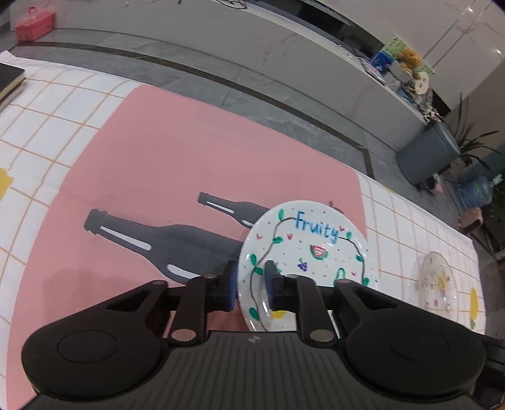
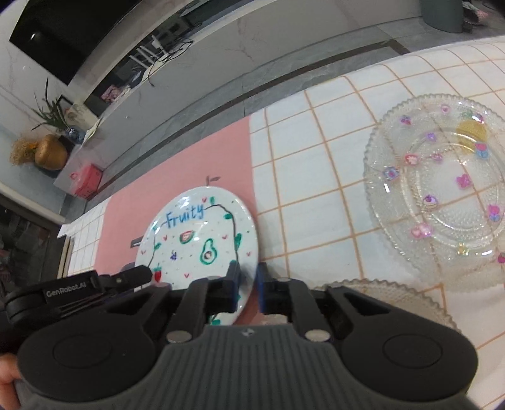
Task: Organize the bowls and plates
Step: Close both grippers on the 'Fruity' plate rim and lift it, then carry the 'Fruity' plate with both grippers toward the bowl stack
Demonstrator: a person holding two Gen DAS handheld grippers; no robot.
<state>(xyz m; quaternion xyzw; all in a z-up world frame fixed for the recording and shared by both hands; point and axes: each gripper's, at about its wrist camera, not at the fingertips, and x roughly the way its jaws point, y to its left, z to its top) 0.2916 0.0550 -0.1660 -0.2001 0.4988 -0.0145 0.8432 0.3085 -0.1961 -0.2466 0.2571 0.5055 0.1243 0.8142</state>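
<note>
A white plate painted with "Fruity" and fruit drawings lies at the right edge of the pink mat. My left gripper is shut on its left rim, one pad on top and one beneath. In the right wrist view the same plate shows, with my right gripper shut on its right rim. The left gripper reaches the plate's opposite edge there. A clear glass plate with coloured fruit dots rests on the checked cloth to the right, also seen as the glass plate in the left wrist view.
A second scalloped glass dish sits close beside the right gripper's right finger. A black book lies at the table's far left. The table's far edge drops to grey floor. A red box stands on the floor.
</note>
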